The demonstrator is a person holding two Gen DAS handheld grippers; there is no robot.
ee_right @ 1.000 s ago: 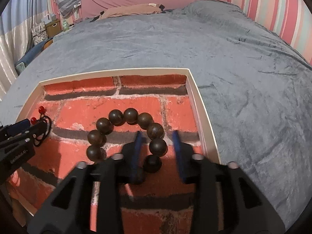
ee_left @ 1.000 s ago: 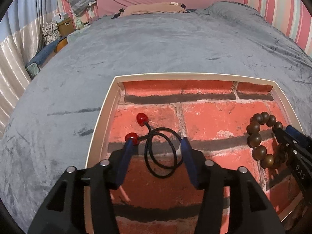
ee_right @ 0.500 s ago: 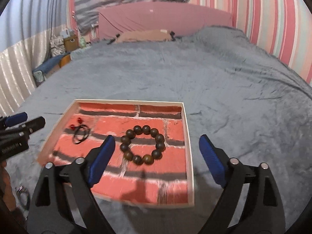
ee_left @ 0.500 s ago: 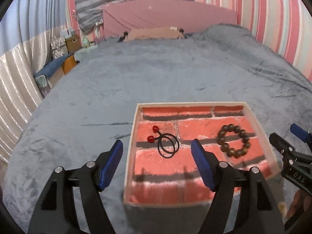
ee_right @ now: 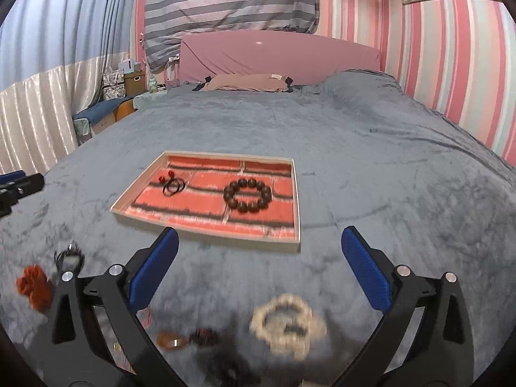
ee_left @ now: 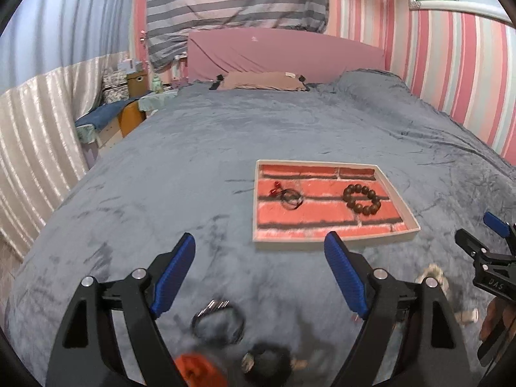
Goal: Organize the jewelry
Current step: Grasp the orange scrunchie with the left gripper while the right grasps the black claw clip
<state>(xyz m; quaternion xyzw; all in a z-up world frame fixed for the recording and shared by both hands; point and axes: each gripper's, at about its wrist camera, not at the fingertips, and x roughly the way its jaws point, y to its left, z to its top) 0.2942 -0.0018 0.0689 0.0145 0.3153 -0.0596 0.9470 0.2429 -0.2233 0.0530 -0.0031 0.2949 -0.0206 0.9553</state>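
left claw (ee_left: 259,272): opening, nothing between pads | right claw (ee_right: 259,269): opening, empty | tray (ee_right: 206,234) ahead of both claws, holding bead bracelet (ee_right: 247,195) and black hair tie (ee_right: 173,187) | cream scrunchie (ee_right: 287,324) on bed beneath right claw

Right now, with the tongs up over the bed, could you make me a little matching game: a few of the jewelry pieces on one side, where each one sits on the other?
Things:
1. wooden bead bracelet
2. black cord with red beads
3. cream scrunchie
4. orange piece

Places:
A. on the blanket, between the right tongs' fingers, near the camera
B. in the tray, right part
C. on the blanket, left of the right tongs
D. in the tray, left part

Pairs: 1-B, 2-D, 3-A, 4-C
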